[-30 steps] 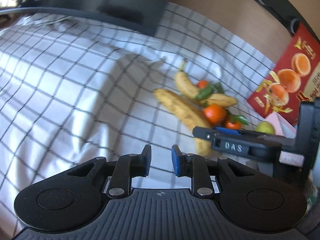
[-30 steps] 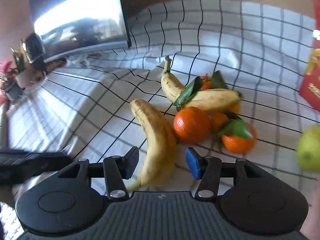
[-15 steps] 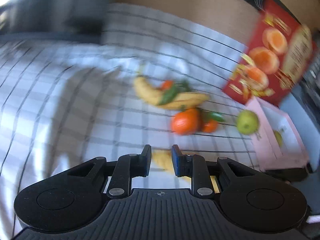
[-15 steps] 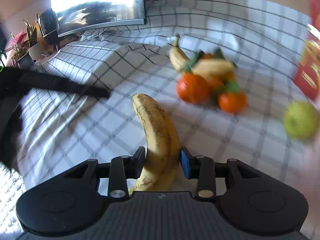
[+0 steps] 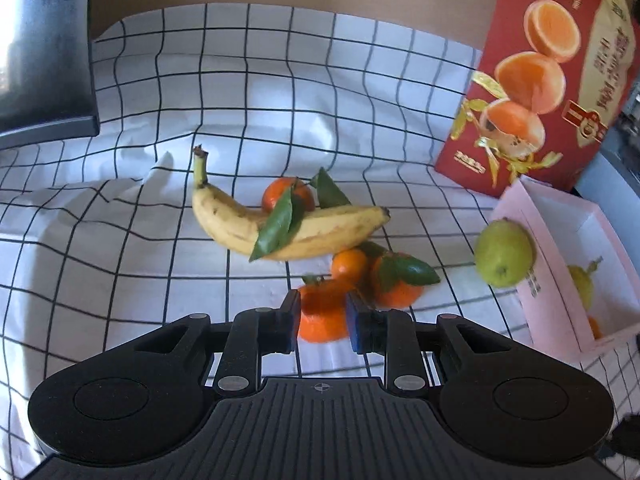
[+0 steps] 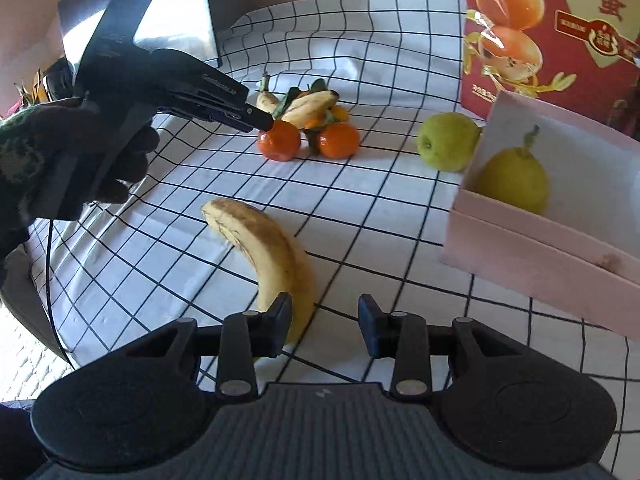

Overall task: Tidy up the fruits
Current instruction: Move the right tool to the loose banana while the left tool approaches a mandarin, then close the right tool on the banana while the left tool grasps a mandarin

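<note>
A desk is seen covered by a white cloth [image 5: 120, 240] with a black grid. The left gripper [image 5: 322, 316] is held by a gloved hand [image 6: 100, 152] with its tips at the top of a tangerine [image 5: 320, 328]. Its jaws stand a narrow gap apart and have just been parting. The tangerine is seen through that gap, lying beyond the pads and ungrasped.

Just behind it, two more leafy tangerines and a banana on the pile [image 5: 288, 236] are clustered together.

The right gripper [image 6: 325, 320] is pointed down at a spotted banana [image 6: 264, 248], well apart from the pile. Its jaws have just been closing. The banana's near end is set against the inner side of one finger, and bare cloth shows between it and the other finger, so whether it is clenched cannot be told.

A pink box [image 6: 520, 256] is seen near the banana, with a yellow pear [image 6: 514, 182] inside. A green pear [image 6: 446, 142] rests against the box's outer wall. A red carton [image 6: 560, 20] printed with oranges stands behind the box.
</note>
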### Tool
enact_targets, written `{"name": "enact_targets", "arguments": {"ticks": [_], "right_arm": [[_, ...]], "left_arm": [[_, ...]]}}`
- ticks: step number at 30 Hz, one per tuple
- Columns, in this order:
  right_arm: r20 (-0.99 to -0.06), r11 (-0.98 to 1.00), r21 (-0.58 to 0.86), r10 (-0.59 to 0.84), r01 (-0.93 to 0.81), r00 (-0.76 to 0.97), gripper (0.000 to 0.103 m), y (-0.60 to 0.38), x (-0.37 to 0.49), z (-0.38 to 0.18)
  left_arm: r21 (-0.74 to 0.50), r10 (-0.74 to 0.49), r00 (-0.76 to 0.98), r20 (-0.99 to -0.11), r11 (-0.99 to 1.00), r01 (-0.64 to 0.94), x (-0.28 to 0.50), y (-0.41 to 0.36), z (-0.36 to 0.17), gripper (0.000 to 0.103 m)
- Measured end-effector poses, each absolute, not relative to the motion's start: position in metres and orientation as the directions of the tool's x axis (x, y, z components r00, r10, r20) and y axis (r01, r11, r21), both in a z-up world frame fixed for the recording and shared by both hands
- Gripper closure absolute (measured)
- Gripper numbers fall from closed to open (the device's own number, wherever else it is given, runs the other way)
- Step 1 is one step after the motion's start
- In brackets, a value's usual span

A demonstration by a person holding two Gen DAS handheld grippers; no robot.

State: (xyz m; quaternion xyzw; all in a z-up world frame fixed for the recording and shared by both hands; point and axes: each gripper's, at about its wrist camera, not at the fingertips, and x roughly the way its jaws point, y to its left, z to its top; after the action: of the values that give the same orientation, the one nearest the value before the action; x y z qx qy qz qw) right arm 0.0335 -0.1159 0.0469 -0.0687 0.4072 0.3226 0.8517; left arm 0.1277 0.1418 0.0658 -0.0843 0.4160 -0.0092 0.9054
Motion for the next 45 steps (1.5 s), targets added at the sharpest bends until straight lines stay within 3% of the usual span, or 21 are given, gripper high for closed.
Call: {"name": "enact_targets", "arguments": {"ticks": [5, 11, 16, 29, 30, 32, 33, 34, 38, 41, 44, 45], "right_arm": [[-0.751, 0.79, 0.113, 0.465, -0.603, 0.469, 0.065, -0.117, 0.031, 0.04], [-0.756, 0.802, 0.123, 0.458, -0.585, 0.468, 0.058, -0.121, 0.03, 0.034], [-0.754, 0.817, 0.127, 0.448, -0.562, 0.48, 0.048, -0.126, 0.031, 0.03], [-0.74, 0.821, 0.135, 0.456, -0.555, 0.494, 0.039, -0.131, 0.029, 0.026], [-0.738, 0.82, 0.144, 0.462, -0.554, 0.492, 0.037, -0.132, 0.029, 0.025], [-0.732, 0.815, 0.187, 0.488, -0.549, 0.475, 0.021, -0.135, 0.031, 0.025], [-0.728, 0.795, 0.232, 0.524, -0.56, 0.442, 0.007, -0.136, 0.033, 0.024], [-0.727, 0.778, 0.265, 0.549, -0.57, 0.412, 0.003, -0.136, 0.036, 0.023], [-0.739, 0.766, 0.289, 0.56, -0.575, 0.374, 0.003, -0.136, 0.043, 0.024], [-0.751, 0.748, 0.294, 0.566, -0.595, 0.341, 0.014, -0.135, 0.048, 0.028], [-0.733, 0.74, 0.191, 0.544, -0.645, 0.408, 0.017, -0.126, 0.042, 0.04], [-0.728, 0.731, 0.135, 0.53, -0.668, 0.434, 0.023, -0.119, 0.04, 0.043]], "left_arm": [[-0.232, -0.105, 0.664, -0.74, 0.967, -0.105, 0.138, 0.151, 0.068, 0.074], [-0.203, -0.147, 0.609, -0.779, 0.979, -0.023, 0.139, 0.141, 0.062, 0.066], [-0.079, -0.095, 0.588, -0.803, 0.995, 0.053, 0.122, 0.121, 0.057, 0.059], [-0.11, -0.099, 0.582, -0.807, 0.994, 0.017, 0.147, 0.127, 0.038, 0.046], [-0.11, -0.099, 0.587, -0.804, 0.994, 0.017, 0.148, 0.126, 0.037, 0.046], [-0.111, -0.1, 0.595, -0.797, 0.994, 0.018, 0.148, 0.125, 0.036, 0.047], [-0.111, -0.099, 0.6, -0.794, 0.994, 0.018, 0.147, 0.125, 0.036, 0.047], [-0.113, -0.101, 0.603, -0.792, 0.993, 0.017, 0.147, 0.125, 0.037, 0.047], [-0.157, -0.134, 0.617, -0.775, 0.987, 0.017, 0.134, 0.131, 0.039, 0.048], [-0.193, -0.154, 0.639, -0.754, 0.981, 0.009, 0.114, 0.139, 0.044, 0.048], [-0.235, -0.164, 0.66, -0.733, 0.972, -0.02, 0.092, 0.151, 0.053, 0.048], [-0.246, -0.164, 0.665, -0.729, 0.969, -0.031, 0.084, 0.155, 0.056, 0.048]]}}
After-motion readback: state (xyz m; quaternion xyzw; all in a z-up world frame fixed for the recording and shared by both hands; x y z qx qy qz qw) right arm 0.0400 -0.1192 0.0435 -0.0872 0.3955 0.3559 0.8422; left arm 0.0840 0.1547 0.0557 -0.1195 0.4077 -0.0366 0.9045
